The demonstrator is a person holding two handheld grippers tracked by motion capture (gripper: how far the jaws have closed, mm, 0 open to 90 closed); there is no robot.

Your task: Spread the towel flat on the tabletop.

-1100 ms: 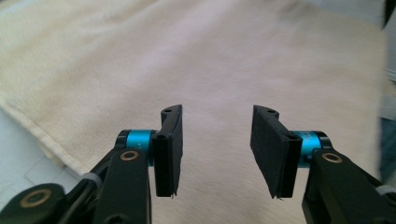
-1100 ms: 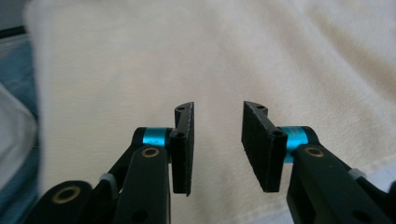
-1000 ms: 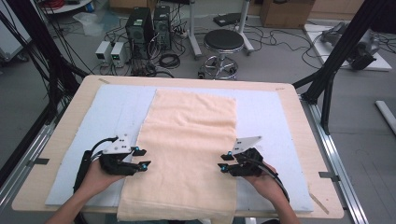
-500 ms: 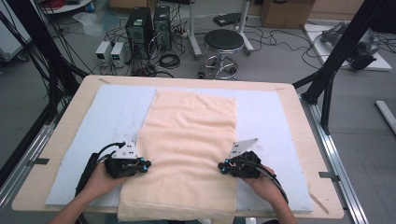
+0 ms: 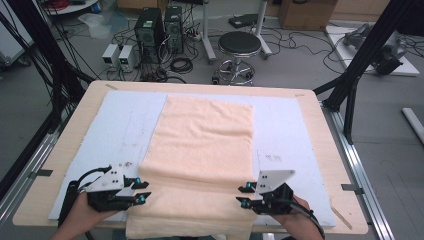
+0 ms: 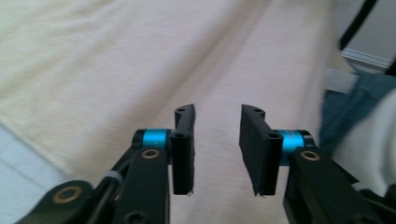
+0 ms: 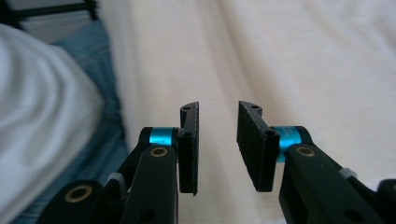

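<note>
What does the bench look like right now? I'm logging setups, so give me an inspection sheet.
Surface: wooden table with a pale blue mat on it.
Job's things: peach towel spread on the mat, near edge hanging over the table front.
Clutter: nothing seen.
Grippers: left gripper and right gripper at the towel's near corners; both jaws have just been opening, nothing between them.
Cables: one trails from each gripper; tangles on the floor behind.
Surroundings: stool, computer towers, black frame posts.
</note>
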